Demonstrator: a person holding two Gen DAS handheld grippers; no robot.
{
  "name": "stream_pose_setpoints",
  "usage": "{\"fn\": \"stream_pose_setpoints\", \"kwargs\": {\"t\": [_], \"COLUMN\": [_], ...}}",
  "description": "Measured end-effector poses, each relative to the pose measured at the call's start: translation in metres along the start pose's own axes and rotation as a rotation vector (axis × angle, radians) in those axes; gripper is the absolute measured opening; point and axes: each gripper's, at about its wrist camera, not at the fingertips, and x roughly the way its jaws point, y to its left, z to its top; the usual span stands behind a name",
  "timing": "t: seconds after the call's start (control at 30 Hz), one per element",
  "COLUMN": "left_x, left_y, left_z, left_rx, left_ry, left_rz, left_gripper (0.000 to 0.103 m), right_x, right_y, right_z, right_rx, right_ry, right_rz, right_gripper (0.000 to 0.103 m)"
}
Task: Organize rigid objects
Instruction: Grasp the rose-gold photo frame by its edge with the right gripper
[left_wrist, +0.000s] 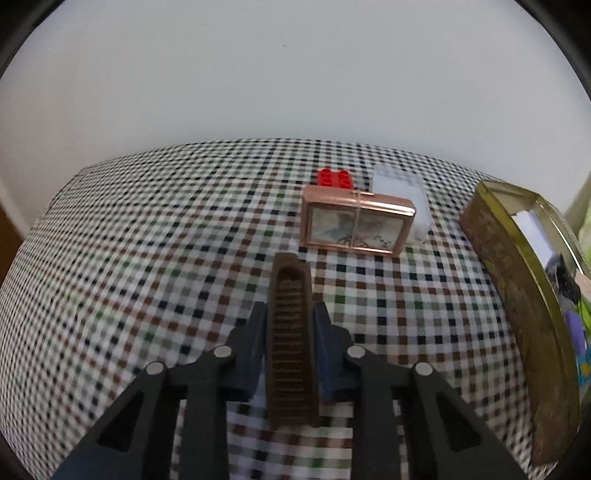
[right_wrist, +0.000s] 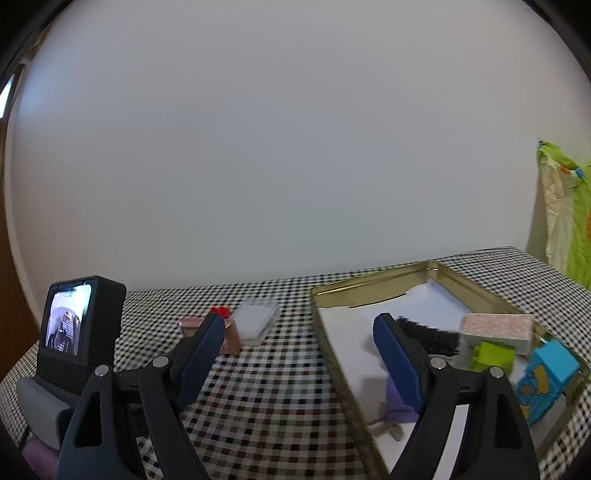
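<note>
Checked cloth surface with a few things set on it

The surface (left_wrist: 155, 258), covered in small-checked cloth, carries a brown comb (left_wrist: 291, 343) lying between the left fingers (left_wrist: 251, 350). Ahead of those fingertips stands a copper-framed box (left_wrist: 354, 225), with a red brick (left_wrist: 334, 178) behind it and a clear plastic case (left_wrist: 400, 195) touching its right end. Right of the fingers sits an open gold tin (left_wrist: 517, 295), its wall near the surface's edge.

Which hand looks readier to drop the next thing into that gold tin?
Probably the left. Its tongs are shut on the brown comb-like piece, and the gold tin lies just beside them. The right tongs are open and empty.
</note>
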Motion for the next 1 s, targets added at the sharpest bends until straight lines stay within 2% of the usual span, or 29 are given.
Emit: {"fn": "stream_pose_setpoints", "kwargs": {"t": [0.23,0.37,0.47,0.7,0.8,0.87,0.9,0.93,1.0], "left_x": [0.004,0.002,0.001,0.004,0.005,0.005,0.007,0.007,0.006], "left_y": [0.047,0.069,0.072,0.074,0.074,0.075,0.078,0.079,0.079], "left_z": [0.010,0.011,0.010,0.010,0.010,0.010,0.010,0.010,0.009], "left_rx": [-0.002,-0.077,-0.091,-0.082,-0.087,-0.089,-0.090,-0.091,-0.095], "left_ry": [-0.010,-0.010,-0.010,-0.011,-0.010,-0.010,-0.010,-0.010,-0.010], "left_rz": [0.017,-0.027,-0.009,0.031,0.032,0.031,0.031,0.030,0.030], "left_gripper": [0.024,0.024,0.024,0.024,0.024,0.024,0.024,0.024,0.024], "right_x": [0.041,0.072,0.097,0.140,0.154,0.154,0.152,0.151,0.149], "right_y": [0.021,0.047,0.058,0.071,0.076,0.077,0.077,0.079,0.081], "right_z": [0.005,0.007,0.010,0.012,0.006,0.004,0.003,0.001,-0.002], "right_rx": [-0.030,-0.089,-0.112,-0.179,-0.193,-0.210,-0.224,-0.255,-0.293], "right_ry": [0.113,0.207,0.255,0.345,0.423,0.434,0.433,0.434,0.451], "right_rz": [0.134,0.209,0.250,0.265,0.306,0.306,0.301,0.290,0.293], "right_gripper": [0.084,0.084,0.084,0.084,0.084,0.074,0.060,0.051,0.041]}}
